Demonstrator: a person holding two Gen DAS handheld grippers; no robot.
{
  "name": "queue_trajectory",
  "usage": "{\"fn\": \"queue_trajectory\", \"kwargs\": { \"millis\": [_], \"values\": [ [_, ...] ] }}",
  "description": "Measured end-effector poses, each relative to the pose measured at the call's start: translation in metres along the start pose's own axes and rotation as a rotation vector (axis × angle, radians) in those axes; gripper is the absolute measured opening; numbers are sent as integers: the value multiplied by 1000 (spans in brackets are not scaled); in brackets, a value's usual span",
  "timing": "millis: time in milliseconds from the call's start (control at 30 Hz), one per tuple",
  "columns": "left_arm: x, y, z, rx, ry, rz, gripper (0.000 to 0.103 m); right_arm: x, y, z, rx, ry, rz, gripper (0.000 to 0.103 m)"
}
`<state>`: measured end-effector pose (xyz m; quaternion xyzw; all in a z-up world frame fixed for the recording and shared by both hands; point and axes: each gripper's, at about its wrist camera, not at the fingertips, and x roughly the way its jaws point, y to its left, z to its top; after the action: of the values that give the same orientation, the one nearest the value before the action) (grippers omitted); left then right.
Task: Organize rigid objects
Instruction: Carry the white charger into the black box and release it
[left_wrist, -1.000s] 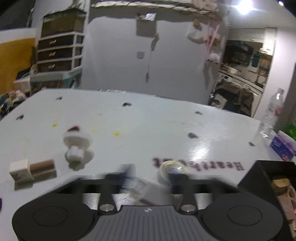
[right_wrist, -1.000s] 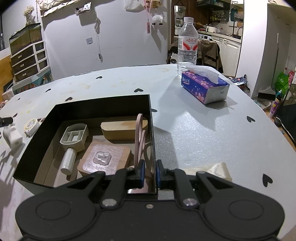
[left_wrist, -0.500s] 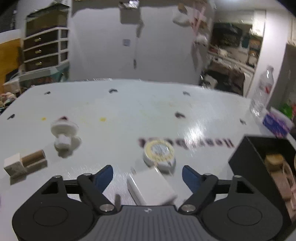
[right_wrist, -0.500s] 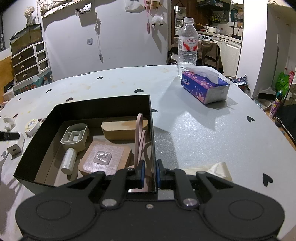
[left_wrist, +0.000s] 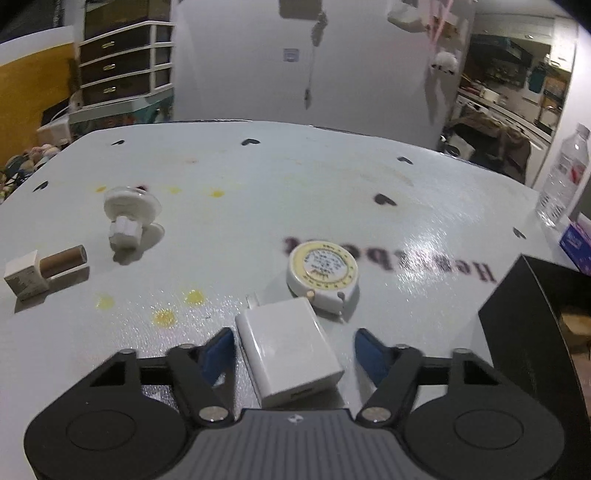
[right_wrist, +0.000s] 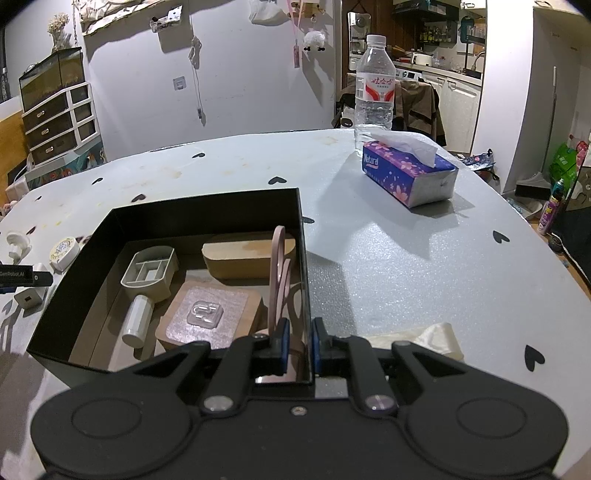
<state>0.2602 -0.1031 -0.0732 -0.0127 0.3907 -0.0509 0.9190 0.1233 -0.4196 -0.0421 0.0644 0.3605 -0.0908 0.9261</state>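
A white charger block (left_wrist: 288, 350) lies on the table between the blue pads of my left gripper (left_wrist: 293, 354). Its jaws are closing; the left pad is close to the block, and the right pad (left_wrist: 369, 356) is still clear of it. Just beyond lies a round white and yellow tape measure (left_wrist: 321, 273). My right gripper (right_wrist: 300, 345) is shut on the near right wall of the black box (right_wrist: 207, 206). The box holds a white scoop (right_wrist: 147, 280), a wooden oblong (right_wrist: 240, 254), a board with a clear hook (right_wrist: 210, 314) and a pink ring (right_wrist: 279, 266).
A white knob (left_wrist: 129, 214) and a white block with a brown cylinder (left_wrist: 40, 269) lie at the table's left. A purple tissue box (right_wrist: 410, 173) and a water bottle (right_wrist: 373, 92) stand at the far right. A cream scrap (right_wrist: 424, 339) lies by my right gripper.
The left gripper, shut around the blurred white block a second ago, opened wide and left the block on the table; its jaws have now narrowed around it. The right gripper has not moved.
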Motion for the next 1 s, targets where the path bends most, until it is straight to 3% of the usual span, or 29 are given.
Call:
{"fn": "queue_trajectory", "kwargs": {
  "millis": [33, 367, 733, 900, 1000],
  "values": [
    [-1, 0, 0, 3, -4, 14, 55, 0, 0, 0, 0, 0, 0, 14],
    [-17, -1, -1, 17, -34, -58, 50, 0, 1, 0, -1, 0, -1, 14],
    [-80, -61, 9, 174, -153, -364, 50, 0, 0, 0, 1, 0, -1, 13],
    [-86, -95, 6, 242, -127, -474, 50, 0, 0, -1, 3, -1, 0, 13],
    [-79, -111, -1, 264, -73, -499, 50, 0, 0, -1, 2, -1, 0, 13]
  ]
}}
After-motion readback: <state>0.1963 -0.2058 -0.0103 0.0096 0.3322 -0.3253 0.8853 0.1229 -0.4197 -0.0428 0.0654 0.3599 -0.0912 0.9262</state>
